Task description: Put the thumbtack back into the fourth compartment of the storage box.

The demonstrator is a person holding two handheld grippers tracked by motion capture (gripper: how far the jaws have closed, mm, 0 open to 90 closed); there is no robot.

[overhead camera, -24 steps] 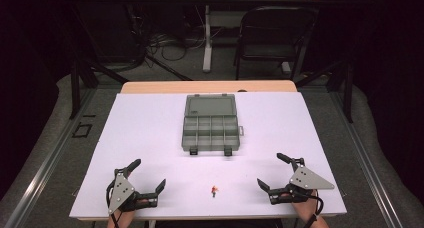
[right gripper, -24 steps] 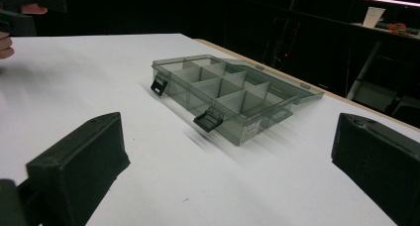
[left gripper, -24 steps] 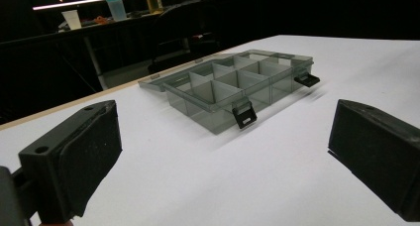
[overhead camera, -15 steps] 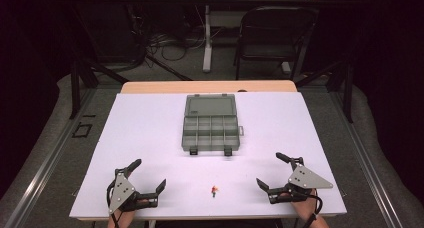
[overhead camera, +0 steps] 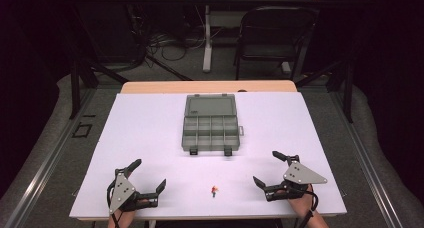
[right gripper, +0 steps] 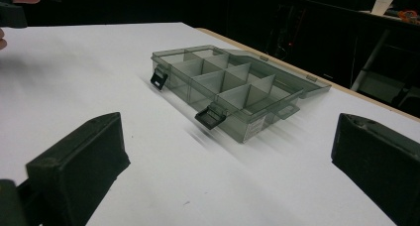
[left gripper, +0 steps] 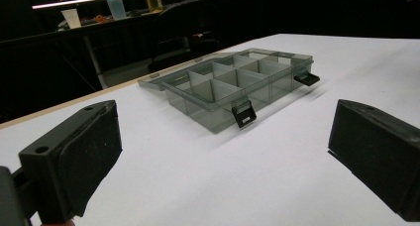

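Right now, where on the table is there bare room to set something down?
Wide bare strips flank the organizer box on both sides. The near edge is busier: left gripper, small orange item, right gripper.

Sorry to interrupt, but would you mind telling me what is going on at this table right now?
A person sits at a white table with a claw in each hand. The left claw and the right claw both rest near the front edge, open and holding nothing. Between them lies a tiny orange item, too small to identify. Farther back sits a grey compartment box, lid folded open, its visible compartments looking empty. Nothing is being handled yet.
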